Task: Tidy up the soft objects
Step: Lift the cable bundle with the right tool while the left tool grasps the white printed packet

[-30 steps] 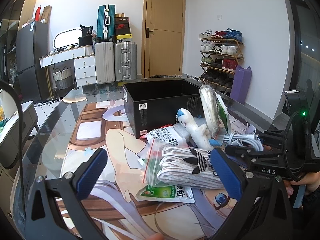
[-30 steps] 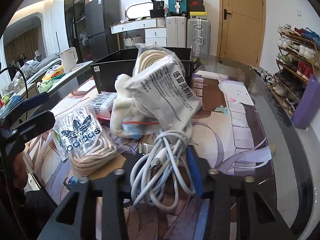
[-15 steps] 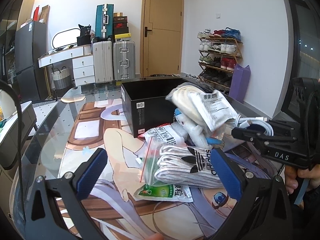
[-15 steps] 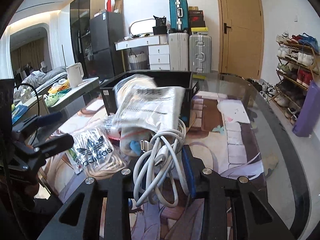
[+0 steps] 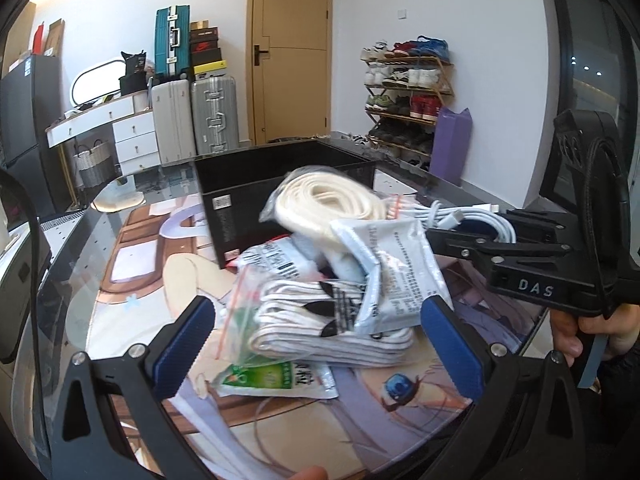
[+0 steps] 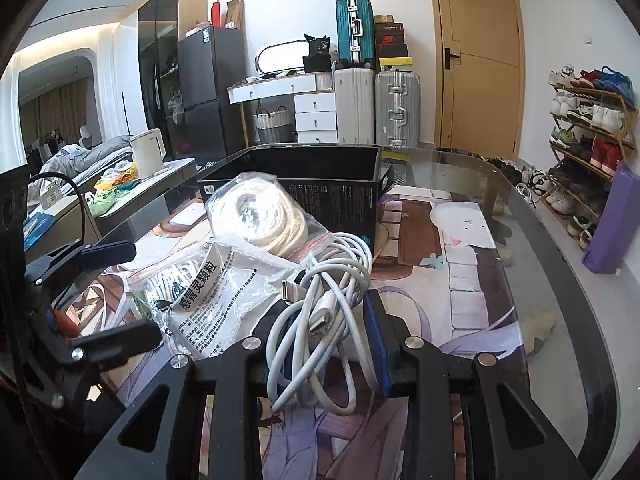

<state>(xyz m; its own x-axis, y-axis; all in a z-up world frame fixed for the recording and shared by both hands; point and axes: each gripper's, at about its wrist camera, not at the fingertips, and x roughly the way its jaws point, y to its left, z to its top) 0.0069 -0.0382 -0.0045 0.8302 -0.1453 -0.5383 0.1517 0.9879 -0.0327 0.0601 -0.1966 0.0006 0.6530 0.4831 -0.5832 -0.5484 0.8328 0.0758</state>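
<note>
A glass-topped counter (image 6: 532, 280) with a printed mat under it carries a black box (image 6: 320, 184) and a heap of bagged soft goods, suitcases and a shoe rack behind. The step in hand looks like the carry: the right gripper (image 6: 328, 320) has its jaws clamped on a white cable bundle (image 6: 336, 280), with a bag of cream cord (image 5: 332, 200) and a grey sachet (image 5: 396, 264) riding up with it, raised above the pile and short of the box. Next it likely needs to travel over the box rim before letting go. It points forward and somewhat downward. The left gripper (image 5: 320, 344) hovers with jaws wide apart and empty, over the bag of white socks (image 5: 320, 320) on the counter.
</note>
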